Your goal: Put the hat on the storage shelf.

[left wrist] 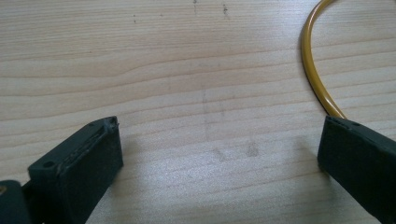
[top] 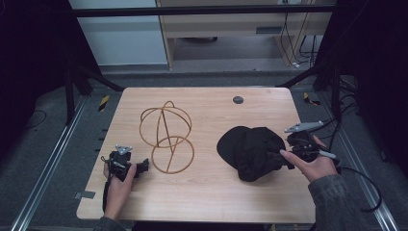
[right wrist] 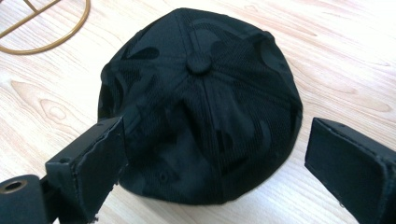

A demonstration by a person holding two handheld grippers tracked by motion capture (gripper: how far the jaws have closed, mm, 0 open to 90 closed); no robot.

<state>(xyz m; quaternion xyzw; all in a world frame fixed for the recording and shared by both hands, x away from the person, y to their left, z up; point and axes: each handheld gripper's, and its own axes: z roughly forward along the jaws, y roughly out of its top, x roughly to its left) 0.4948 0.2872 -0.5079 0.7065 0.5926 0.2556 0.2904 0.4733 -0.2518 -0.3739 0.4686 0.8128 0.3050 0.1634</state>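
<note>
A black cap [top: 250,150] lies crown-up on the right half of the wooden table [top: 207,202]. My right gripper [top: 288,156] sits at its right edge, open; in the right gripper view the jaws straddle the rear of the cap [right wrist: 201,107] with its top button between them. A gold wire stand [top: 166,137], a domed cage over a round base ring, stands left of centre. My left gripper [top: 143,167] rests on the table just left of the base ring, open, and the ring's wire [left wrist: 315,74] curves past its right jaw.
A small dark disc [top: 237,100] is set in the table near the far edge. Metal frame rails [top: 43,163] run along both sides of the table, and cables [top: 358,178] trail off to the right. Cabinets [top: 231,24] stand beyond the far end.
</note>
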